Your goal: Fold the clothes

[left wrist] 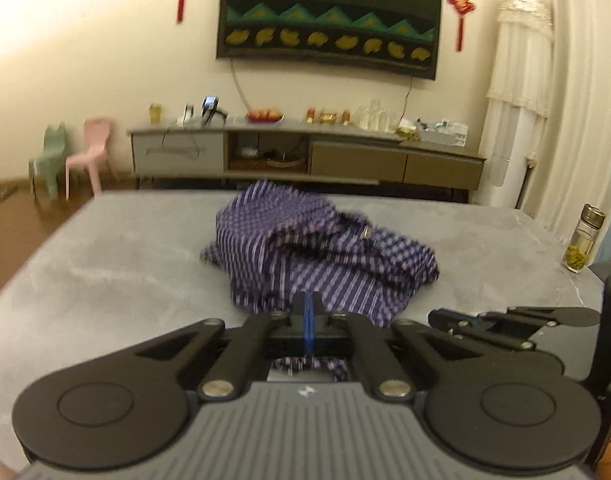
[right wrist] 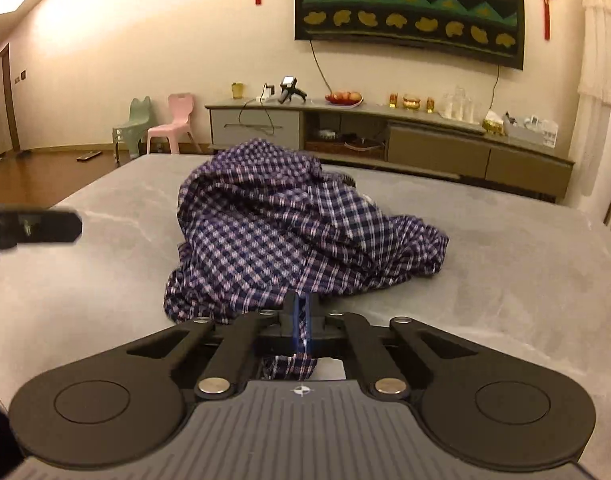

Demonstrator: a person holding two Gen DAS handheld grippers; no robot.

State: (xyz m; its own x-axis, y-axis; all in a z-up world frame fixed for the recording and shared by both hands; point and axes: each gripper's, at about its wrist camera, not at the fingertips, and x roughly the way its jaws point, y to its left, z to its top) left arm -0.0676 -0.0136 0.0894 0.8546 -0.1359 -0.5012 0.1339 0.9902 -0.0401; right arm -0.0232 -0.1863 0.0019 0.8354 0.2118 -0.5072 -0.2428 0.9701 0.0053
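Observation:
A purple and white checked shirt [left wrist: 305, 248] lies crumpled in a heap in the middle of the grey table [left wrist: 105, 264]. My left gripper [left wrist: 307, 312] is shut on the shirt's near edge; cloth shows behind its closed fingers. The right gripper shows at the right of the left wrist view [left wrist: 437, 316]. In the right wrist view the shirt [right wrist: 289, 232] is piled just ahead, and my right gripper [right wrist: 302, 316] is shut on its near edge, with fabric pinched between the blue pads. The left gripper's side [right wrist: 33, 228] shows at the left edge.
A glass jar [left wrist: 583, 240] with yellow-green contents stands near the table's right edge. Beyond the table are a low TV cabinet [right wrist: 385, 132] with small items, a wall TV [right wrist: 409, 8], a pink chair [right wrist: 173, 124] and a green chair [right wrist: 133, 124].

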